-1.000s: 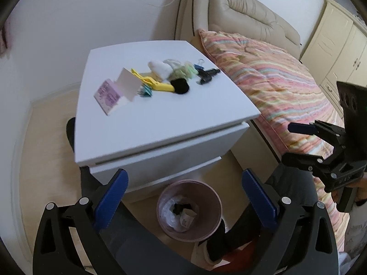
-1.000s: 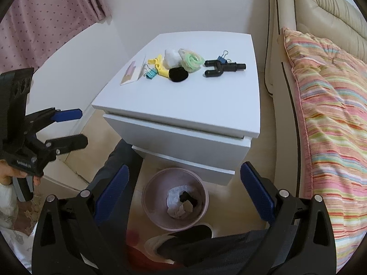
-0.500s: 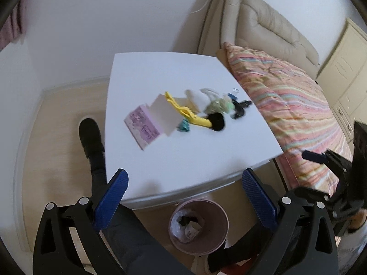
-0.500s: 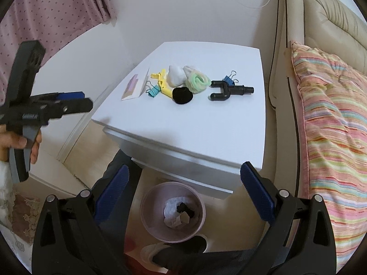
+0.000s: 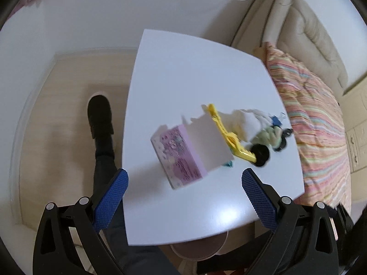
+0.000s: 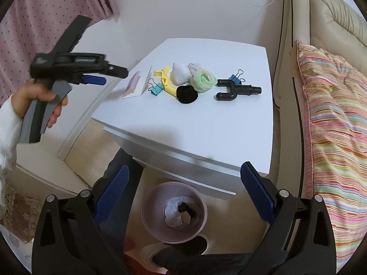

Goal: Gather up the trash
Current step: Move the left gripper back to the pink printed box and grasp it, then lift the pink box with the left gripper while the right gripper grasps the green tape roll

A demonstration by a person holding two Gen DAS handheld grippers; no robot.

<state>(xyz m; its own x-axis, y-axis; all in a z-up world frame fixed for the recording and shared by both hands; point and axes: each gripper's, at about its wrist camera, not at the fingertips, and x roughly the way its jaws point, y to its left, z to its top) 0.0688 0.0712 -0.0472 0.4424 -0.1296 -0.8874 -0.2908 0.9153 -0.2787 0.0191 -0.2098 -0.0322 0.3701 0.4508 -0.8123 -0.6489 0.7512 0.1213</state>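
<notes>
Left gripper [image 5: 184, 185] is held level, jaws spread wide, nothing between them. Right gripper [image 6: 184, 184] likewise has jaws wide apart and unloaded. Left hand [image 6: 40, 98] is wrapped around its handle.

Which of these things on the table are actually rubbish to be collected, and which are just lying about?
Likely for the job:
white tissue wad
torn pink packet
pink bin
left claw, open

Probably just lying about:
blue clips
yellow peg
green hair ties
black plastic fork
</notes>
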